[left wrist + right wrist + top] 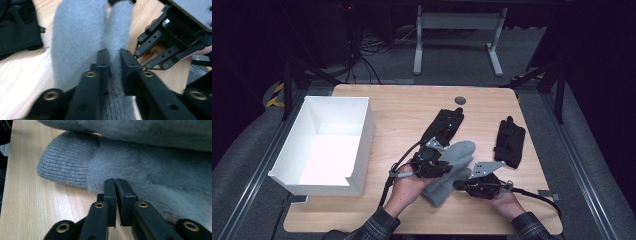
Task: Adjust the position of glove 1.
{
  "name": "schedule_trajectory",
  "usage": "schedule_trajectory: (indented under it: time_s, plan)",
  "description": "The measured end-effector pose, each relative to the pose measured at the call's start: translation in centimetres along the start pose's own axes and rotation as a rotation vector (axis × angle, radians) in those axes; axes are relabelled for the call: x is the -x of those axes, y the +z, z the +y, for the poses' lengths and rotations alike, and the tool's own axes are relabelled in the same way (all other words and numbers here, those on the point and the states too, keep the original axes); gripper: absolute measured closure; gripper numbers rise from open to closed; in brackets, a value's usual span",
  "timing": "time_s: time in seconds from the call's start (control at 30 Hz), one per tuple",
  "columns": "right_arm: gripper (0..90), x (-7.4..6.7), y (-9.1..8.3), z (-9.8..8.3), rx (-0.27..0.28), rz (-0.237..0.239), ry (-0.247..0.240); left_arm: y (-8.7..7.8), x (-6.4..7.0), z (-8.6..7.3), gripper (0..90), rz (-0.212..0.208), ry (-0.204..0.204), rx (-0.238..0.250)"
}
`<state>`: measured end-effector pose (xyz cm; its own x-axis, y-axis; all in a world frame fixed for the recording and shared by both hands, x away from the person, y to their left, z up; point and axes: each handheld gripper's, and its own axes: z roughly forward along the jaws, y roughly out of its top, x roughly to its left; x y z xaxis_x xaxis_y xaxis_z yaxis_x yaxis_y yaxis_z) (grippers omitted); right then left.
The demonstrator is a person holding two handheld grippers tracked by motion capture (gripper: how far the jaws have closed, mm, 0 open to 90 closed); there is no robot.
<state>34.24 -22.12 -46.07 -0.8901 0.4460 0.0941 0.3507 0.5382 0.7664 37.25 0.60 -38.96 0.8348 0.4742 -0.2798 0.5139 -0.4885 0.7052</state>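
A grey furry mitten (455, 165) with a ribbed knit cuff lies on the wooden table (402, 115) near the front edge. My left gripper (446, 169) comes in from its left. In the left gripper view its jaws (114, 53) are shut on a fold of the grey mitten (75, 37) near the cuff. My right gripper (458, 185) sits at the mitten's right front side. In the right gripper view its jaws (115, 181) stand almost together, with the tips against the fur of the mitten (150, 165) beside the cuff (65, 162). I see nothing between them.
Two black gloves lie beyond the mitten, one (443, 125) at mid-table and one (509, 142) to the right. A white open box (368, 132) stands at the left. A small grey disc (459, 100) sits near the far edge. The right gripper (170, 37) also appears in the left gripper view.
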Motion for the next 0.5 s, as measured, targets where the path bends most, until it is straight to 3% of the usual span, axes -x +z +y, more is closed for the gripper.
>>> schedule_trajectory:
  time_s: [0.07,0.27,0.37,0.5]
  plan:
    - [81.1,0.1,-0.5,0.0,0.002,-0.015,0.008,-0.5,0.0,0.1,70.6,-0.010,0.000,0.024]
    - [81.3,0.3,-2.0,0.1,0.001,-0.067,0.020,-2.3,-0.6,0.1,68.6,0.037,0.024,0.055]
    - [86.2,0.3,-2.5,0.0,-0.004,-0.067,0.037,-3.0,-1.9,-1.2,75.5,0.086,0.011,0.041]
    - [88.7,0.2,-2.6,-0.4,0.004,-0.039,0.063,-2.6,-3.9,-3.2,85.1,0.137,-0.028,-0.020]
